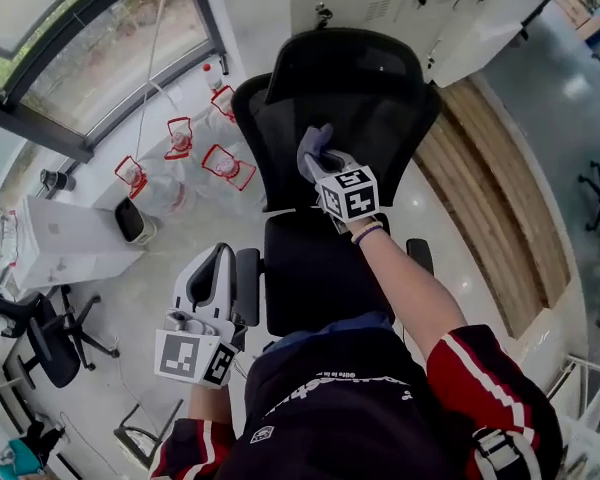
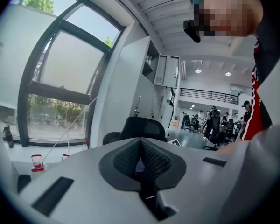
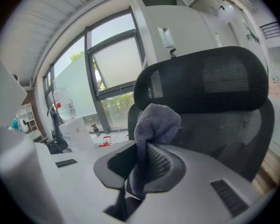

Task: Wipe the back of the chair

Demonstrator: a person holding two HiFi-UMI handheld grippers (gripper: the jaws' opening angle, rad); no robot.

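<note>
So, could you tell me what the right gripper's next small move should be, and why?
Probably press the cloth against the mesh backrest and sweep across: the right gripper is shut on the cloth, right in front of the backrest.

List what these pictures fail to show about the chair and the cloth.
- Head view: the chair base, hidden under its seat and the person.
- Head view: whether the cloth touches the backrest, covered by the right gripper.
- All views: the backrest's rear face, turned away.
</note>
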